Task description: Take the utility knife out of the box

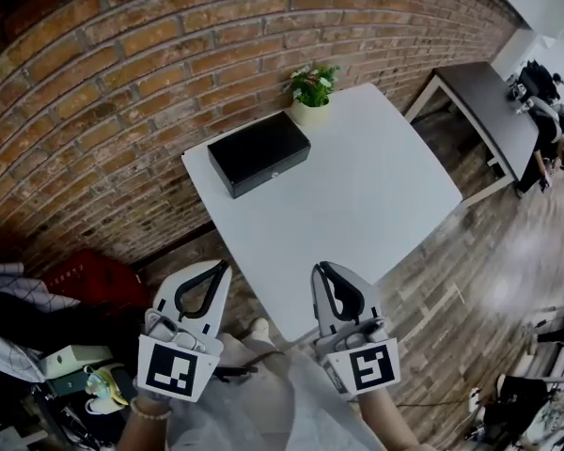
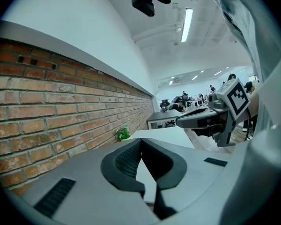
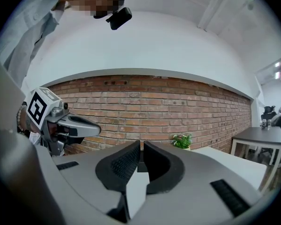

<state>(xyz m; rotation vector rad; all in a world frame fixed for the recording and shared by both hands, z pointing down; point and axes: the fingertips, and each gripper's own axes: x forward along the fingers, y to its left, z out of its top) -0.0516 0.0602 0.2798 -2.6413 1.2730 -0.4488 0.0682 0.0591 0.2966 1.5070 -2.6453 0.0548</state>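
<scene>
- Black box: flat, rectangular, lid down, on the white counter by the brick wall, just beside a potted plant.
- Left hand-held gripper and right hand-held gripper: jaws pressed together, empty, well apart from the box.

Black box, white table

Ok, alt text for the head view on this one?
A closed black box sits at the far left corner of a white table, beside a small potted plant against a brick wall. The left tongs and right tongs, both shut and empty, are held side by side at the table's near corner.
</scene>
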